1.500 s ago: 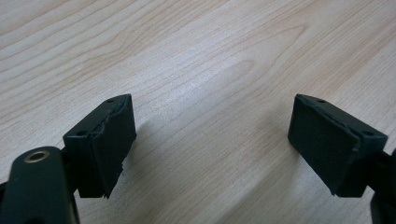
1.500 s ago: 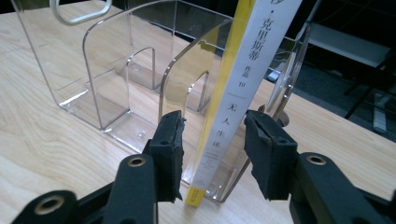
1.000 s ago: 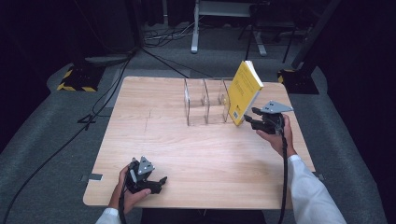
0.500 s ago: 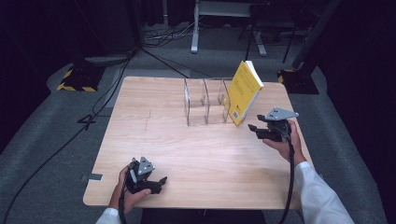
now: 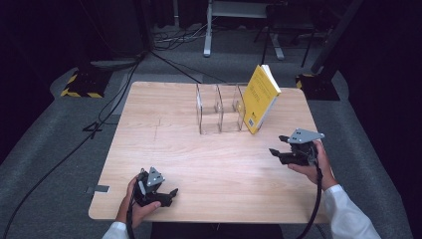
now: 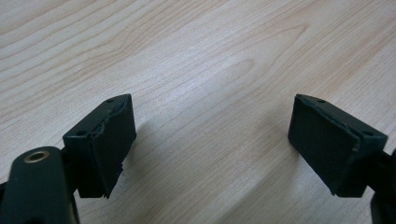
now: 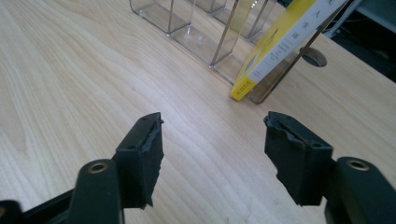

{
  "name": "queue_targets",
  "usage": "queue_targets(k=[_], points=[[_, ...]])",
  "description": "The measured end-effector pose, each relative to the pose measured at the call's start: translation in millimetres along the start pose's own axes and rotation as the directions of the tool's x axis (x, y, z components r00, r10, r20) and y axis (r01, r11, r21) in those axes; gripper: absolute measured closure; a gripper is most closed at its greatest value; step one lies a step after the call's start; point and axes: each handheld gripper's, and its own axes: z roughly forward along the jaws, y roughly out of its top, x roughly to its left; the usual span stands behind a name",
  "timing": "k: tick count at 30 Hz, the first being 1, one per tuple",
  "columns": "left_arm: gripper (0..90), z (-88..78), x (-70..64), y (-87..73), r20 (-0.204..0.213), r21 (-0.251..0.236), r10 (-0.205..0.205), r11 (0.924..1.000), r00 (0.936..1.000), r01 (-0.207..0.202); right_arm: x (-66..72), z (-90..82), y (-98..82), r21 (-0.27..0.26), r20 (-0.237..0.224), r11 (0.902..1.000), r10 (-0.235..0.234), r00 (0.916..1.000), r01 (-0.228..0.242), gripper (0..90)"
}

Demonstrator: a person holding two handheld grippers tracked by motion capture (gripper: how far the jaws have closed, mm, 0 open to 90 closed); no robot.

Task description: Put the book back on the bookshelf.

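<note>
High view: yellow paperback book [image 5: 260,97] stands tilted in the end slot of the clear acrylic divider rack [image 5: 220,107] on the light wooden table [image 5: 209,159]. Right gripper [image 5: 278,152] sits near it; jaws have just been opening, nothing between. Right gripper view adds white spine strip, print unreadable. Left gripper [image 6: 212,140] spread wide, empty.

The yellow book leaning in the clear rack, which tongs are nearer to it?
Right. The right tongs hover just in front of the yellow book, open and empty. The left tongs sit far off by the table's near edge.
</note>
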Motion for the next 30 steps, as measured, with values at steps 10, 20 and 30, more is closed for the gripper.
queue_targets(k=[10,20,30], points=[[15.6,0.0,0.0,0.0,0.000,0.000,0.000,1.0000,1.0000,0.000,10.2,-7.2,-22.1,0.022,-0.015,0.9998,-0.003,0.9999,0.004,29.3],[15.6,0.0,0.0,0.0,-0.002,-0.001,0.001,1.0000,1.0000,-0.001,16.8,-14.6,-51.9,0.055,-0.023,0.9984,0.010,0.9997,-0.008,28.0],[15.6,0.0,0.0,0.0,0.000,0.000,0.000,1.0000,1.0000,0.000,18.4,-25.0,-88.2,0.058,0.001,0.9970,0.051,0.9987,-0.051,27.0]])
